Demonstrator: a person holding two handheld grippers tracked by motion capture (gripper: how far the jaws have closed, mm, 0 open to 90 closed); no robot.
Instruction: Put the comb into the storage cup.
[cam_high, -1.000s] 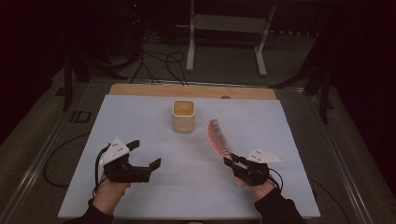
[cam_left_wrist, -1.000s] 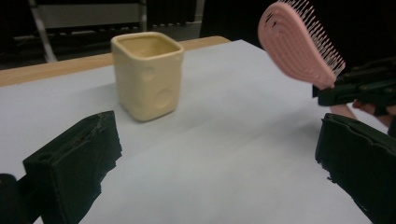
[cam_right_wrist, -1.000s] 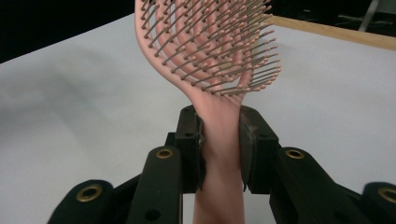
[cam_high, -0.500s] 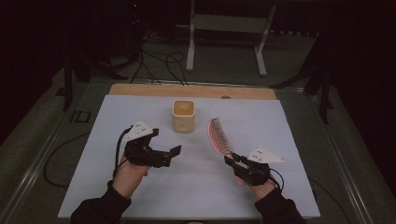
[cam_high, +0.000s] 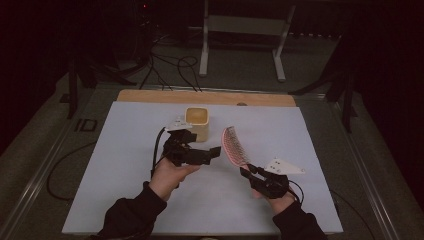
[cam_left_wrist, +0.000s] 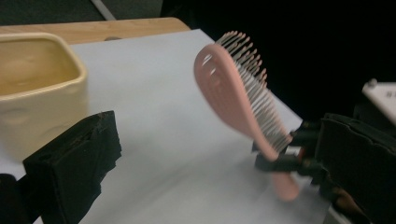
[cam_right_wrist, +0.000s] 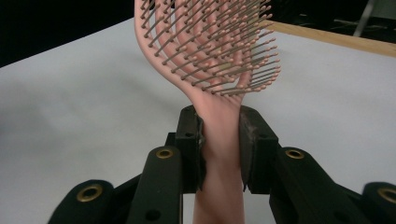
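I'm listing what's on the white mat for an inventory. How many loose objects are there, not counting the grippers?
2. A pink hairbrush right of centre, its handle clamped between the right gripper's fingers, and a yellow cup standing toward the mat's far edge, just beyond the left gripper.

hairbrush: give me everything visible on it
The hairbrush is pink and looks like plastic, with an oval, slotted head and rows of thin grey bristles tipped in pink. The right gripper is shut on its handle, pads pressing both sides just below the head. It stands tilted up off the white table cover, head away from the person, bristles facing the person's right, right of the cream cup and apart from it.
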